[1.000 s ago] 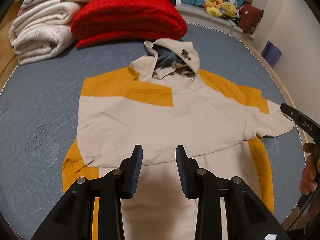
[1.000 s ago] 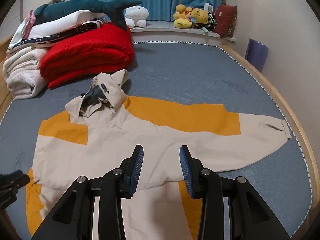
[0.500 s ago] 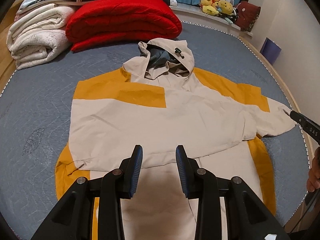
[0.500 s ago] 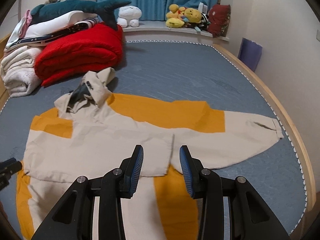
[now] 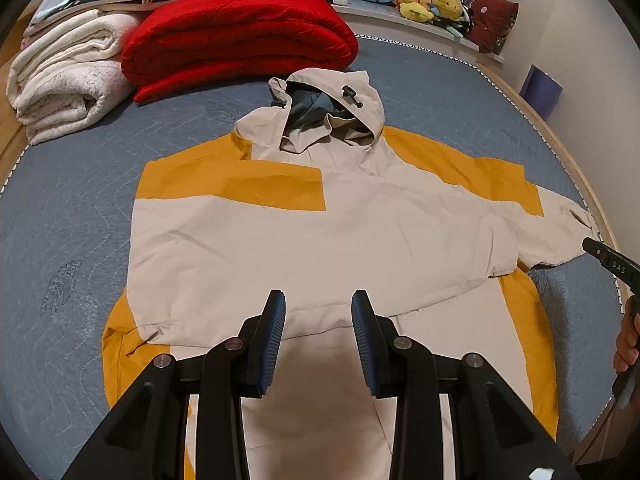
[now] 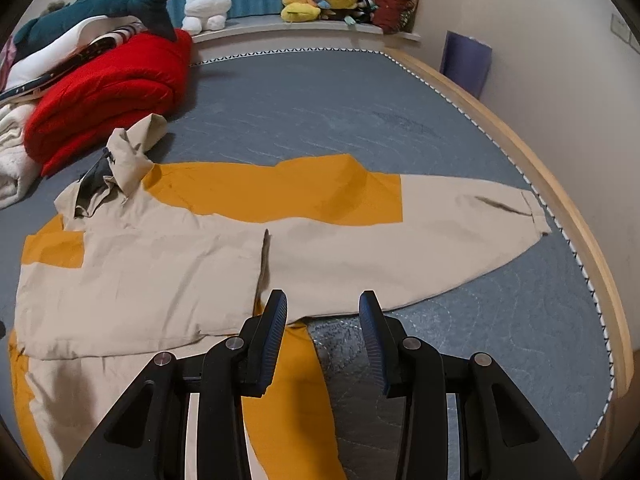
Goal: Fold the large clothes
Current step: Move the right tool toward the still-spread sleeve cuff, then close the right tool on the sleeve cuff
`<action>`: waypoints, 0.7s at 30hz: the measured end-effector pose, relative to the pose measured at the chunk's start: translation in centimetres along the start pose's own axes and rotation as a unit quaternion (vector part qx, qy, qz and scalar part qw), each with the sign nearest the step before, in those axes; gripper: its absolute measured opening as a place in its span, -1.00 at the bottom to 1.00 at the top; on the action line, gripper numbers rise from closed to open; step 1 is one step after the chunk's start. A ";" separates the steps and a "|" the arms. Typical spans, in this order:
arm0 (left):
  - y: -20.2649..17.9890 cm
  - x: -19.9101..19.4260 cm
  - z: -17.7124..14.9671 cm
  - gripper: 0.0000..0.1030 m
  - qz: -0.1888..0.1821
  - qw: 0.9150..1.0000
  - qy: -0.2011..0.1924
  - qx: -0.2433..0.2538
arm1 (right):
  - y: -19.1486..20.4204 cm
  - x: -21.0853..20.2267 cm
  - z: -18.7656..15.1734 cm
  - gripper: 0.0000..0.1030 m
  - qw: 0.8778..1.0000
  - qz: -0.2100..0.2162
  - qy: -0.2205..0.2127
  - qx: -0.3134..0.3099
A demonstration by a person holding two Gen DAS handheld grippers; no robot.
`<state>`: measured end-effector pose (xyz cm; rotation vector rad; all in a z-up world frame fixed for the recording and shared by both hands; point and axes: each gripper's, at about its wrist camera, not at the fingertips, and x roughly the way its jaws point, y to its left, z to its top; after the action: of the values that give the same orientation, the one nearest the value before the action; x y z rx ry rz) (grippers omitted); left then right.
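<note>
Jacket (image 5: 304, 240): one, flat on the bed (image 5: 72, 216)
Left gripper (image 5: 318, 332): jaws apart, empty
Right gripper (image 6: 323, 334): jaws apart, empty

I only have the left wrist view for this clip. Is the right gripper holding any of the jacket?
Observer: No. The right gripper is open and empty, over the jacket's side edge.
Operator: What lies under it?
Observer: The jacket's yellow panel on the left, bare mattress on the right.
Operator: And the dark shape atop the red blanket?
Observer: A shark plush.
</note>
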<state>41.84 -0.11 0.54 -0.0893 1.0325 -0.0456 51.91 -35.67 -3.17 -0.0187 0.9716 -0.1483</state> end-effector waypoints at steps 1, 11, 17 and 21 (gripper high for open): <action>0.0 0.0 -0.1 -0.39 0.001 1.000 0.000 0.002 | -0.2 0.2 -0.1 -0.24 1.000 -0.003 0.001 -0.001; 1.4 -1.1 0.0 -0.39 -0.007 1.000 -0.005 -0.017 | -10.8 2.4 1.9 -0.25 0.995 0.005 -0.017 0.099; 1.7 -1.0 0.0 -0.39 -0.014 1.000 0.000 -0.019 | -21.2 4.6 2.0 -0.25 0.977 0.001 -0.034 0.212; 2.1 -0.6 0.0 -0.39 -0.014 1.000 0.005 -0.027 | -25.6 8.4 -0.3 -0.24 0.958 0.023 -0.004 0.286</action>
<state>41.49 2.04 0.81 -0.1527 1.0433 -0.0431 53.34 -62.10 -8.16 0.5358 0.8920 -0.3815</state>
